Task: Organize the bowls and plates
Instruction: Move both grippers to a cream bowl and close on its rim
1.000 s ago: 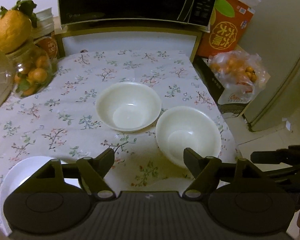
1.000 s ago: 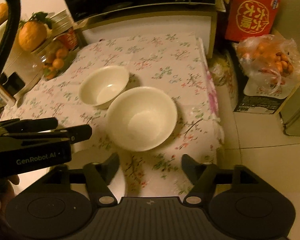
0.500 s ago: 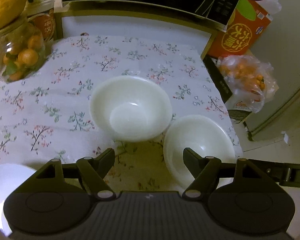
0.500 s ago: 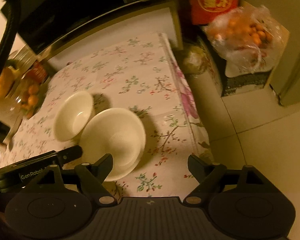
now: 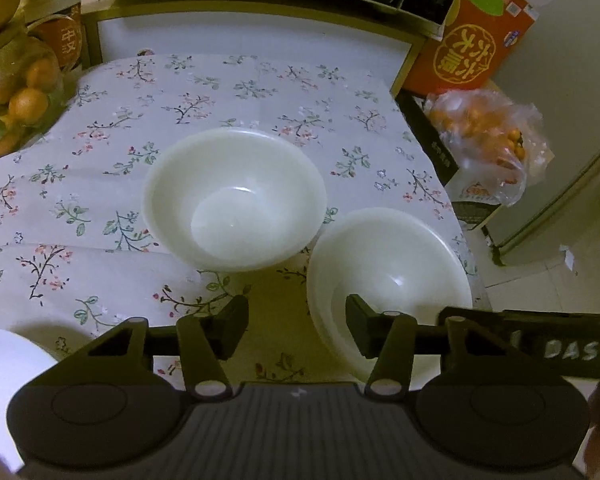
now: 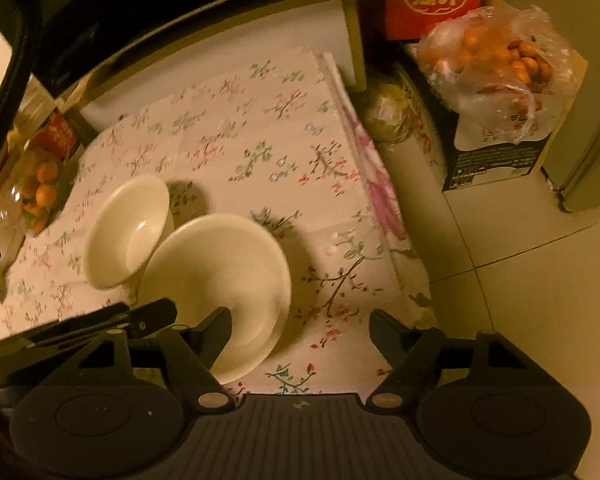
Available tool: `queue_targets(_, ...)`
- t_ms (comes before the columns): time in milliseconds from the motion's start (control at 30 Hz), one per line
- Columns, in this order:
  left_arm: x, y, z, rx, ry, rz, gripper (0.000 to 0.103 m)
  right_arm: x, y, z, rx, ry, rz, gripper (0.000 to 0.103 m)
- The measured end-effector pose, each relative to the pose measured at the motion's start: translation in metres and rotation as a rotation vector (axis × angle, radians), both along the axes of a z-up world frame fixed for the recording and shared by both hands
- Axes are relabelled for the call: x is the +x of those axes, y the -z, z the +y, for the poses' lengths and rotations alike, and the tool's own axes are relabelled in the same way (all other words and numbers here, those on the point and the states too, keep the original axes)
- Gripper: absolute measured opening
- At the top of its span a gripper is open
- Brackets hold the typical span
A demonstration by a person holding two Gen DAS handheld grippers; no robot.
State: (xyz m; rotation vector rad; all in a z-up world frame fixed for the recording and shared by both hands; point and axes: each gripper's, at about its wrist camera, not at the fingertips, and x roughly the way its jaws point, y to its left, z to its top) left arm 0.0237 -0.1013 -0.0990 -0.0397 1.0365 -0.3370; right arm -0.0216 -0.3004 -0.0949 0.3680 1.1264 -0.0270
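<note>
Bowls: two white ones sit touching near the tabletop's right edge, near bowl (image 5: pixel 388 276) and far bowl (image 5: pixel 234 200). Since a second ago both grippers have closed in. Left gripper (image 5: pixel 296 326) is closing, straddling the near bowl's rim, not yet clamped. Right gripper (image 6: pixel 300 330) is closing, gripping nothing. Judgement: nesting pickup imminent.

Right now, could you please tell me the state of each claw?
Left claw: closing, empty; the near bowl's rim lies between its fingers, not yet gripped.
Right claw: closing, empty, that bowl's edge between its fingers.
</note>
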Motion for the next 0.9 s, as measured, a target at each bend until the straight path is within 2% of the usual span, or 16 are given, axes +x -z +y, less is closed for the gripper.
queue_targets(167, -0.001, 0.003, -0.002, 0.008, 0.012, 0.000, 0.039, 0.001, 0.008, 0.013, -0.014, -0.023, 0.010, 0.063)
queue_targets(233, 0.000, 0.005, -0.002, 0.004, 0.016, 0.007, 0.035, 0.000, 0.011, 0.018, -0.016, -0.030, 0.019, 0.057)
queue_targets(367, -0.001, 0.007, -0.006, 0.005, 0.032, 0.004, 0.031, -0.001, 0.013, 0.018, -0.009, -0.023, 0.018, 0.050)
queue_targets(433, -0.002, 0.008, -0.008, 0.001, 0.040, 0.004, 0.021, -0.001, 0.012, 0.016, -0.007, -0.011, 0.012, 0.041)
queue_targets(467, -0.002, 0.008, -0.008, -0.005, 0.042, 0.006, 0.019, -0.001, 0.011, 0.014, -0.004, -0.004, 0.010, 0.038)
queue_targets(600, -0.004, 0.007, -0.010, -0.021, 0.057, 0.007, 0.011, -0.002, 0.012, 0.013, 0.021, 0.012, 0.010, 0.011)
queue_targets(900, -0.006, 0.004, -0.010, -0.018, 0.062, -0.002, 0.011, -0.005, 0.010, 0.017, 0.028, 0.008, 0.010, 0.011)
